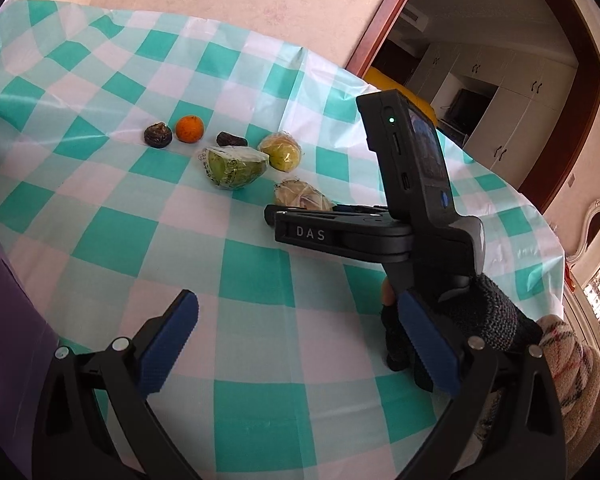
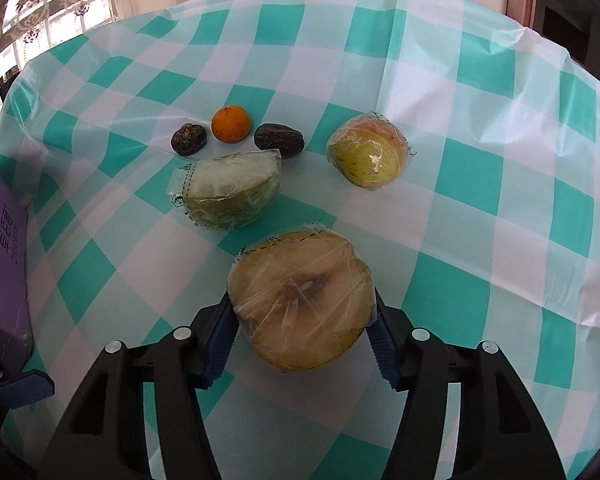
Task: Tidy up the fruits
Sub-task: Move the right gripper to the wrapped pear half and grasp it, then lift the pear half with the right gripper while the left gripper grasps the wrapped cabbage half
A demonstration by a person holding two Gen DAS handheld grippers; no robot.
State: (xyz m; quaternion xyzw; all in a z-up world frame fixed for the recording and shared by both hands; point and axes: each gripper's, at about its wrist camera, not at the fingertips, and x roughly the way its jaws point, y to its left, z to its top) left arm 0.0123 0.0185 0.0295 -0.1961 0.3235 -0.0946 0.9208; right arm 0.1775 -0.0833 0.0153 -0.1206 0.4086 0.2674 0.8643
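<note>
My right gripper (image 2: 301,310) is shut on a plastic-wrapped, yellowish cut half fruit (image 2: 300,280), its blue pads pressing both sides just above the checked tablecloth (image 2: 480,168). Beyond it lie a wrapped green half fruit (image 2: 230,190), a wrapped yellow-green whole fruit (image 2: 366,154), a small orange (image 2: 231,123) and two dark wrinkled fruits (image 2: 189,139) (image 2: 279,140). In the left wrist view my left gripper (image 1: 298,304) stands open and empty over the cloth. The right gripper's body (image 1: 340,234) is ahead of it, at the held half fruit (image 1: 302,196).
A purple box (image 2: 2,248) stands at the table's left edge. A gloved hand and plaid sleeve (image 1: 500,320) hold the right gripper. The round table's edge curves behind the fruit, with a wall and a doorway (image 1: 480,80) beyond.
</note>
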